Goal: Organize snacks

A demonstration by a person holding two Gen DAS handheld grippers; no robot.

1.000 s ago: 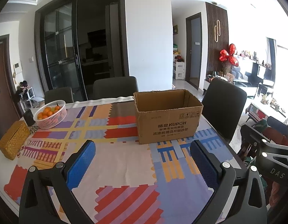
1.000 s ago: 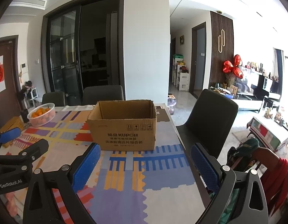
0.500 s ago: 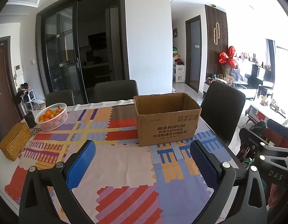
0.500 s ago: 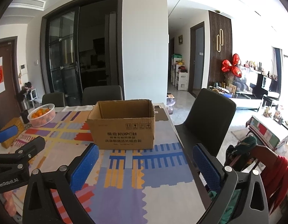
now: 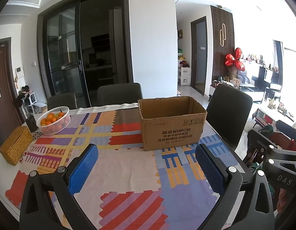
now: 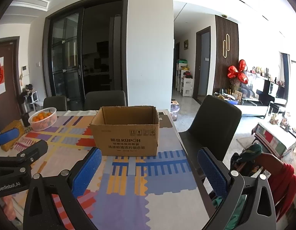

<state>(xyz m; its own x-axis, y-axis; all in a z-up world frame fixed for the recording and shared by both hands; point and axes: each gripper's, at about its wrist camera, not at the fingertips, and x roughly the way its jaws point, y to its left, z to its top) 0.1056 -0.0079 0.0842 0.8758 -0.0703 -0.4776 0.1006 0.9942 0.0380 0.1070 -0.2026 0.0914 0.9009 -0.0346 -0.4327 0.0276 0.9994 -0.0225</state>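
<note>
An open brown cardboard box (image 5: 172, 123) marked KUPOH stands on the table's patterned cloth (image 5: 119, 164); it also shows in the right wrist view (image 6: 127, 131). Its inside is hidden from both views. My left gripper (image 5: 146, 164) is open and empty, held above the cloth in front of the box. My right gripper (image 6: 149, 169) is open and empty, in front of the box near the table's right edge. No snack packets show in either view.
A white basket of oranges (image 5: 53, 120), a dark cup (image 5: 31, 123) and a woven tissue box (image 5: 15, 144) sit at the table's left. Dark chairs (image 5: 228, 113) stand behind and to the right of the table.
Both grippers have drawn back and risen slightly, so the box looks a little smaller and farther. Both stay open and empty.
</note>
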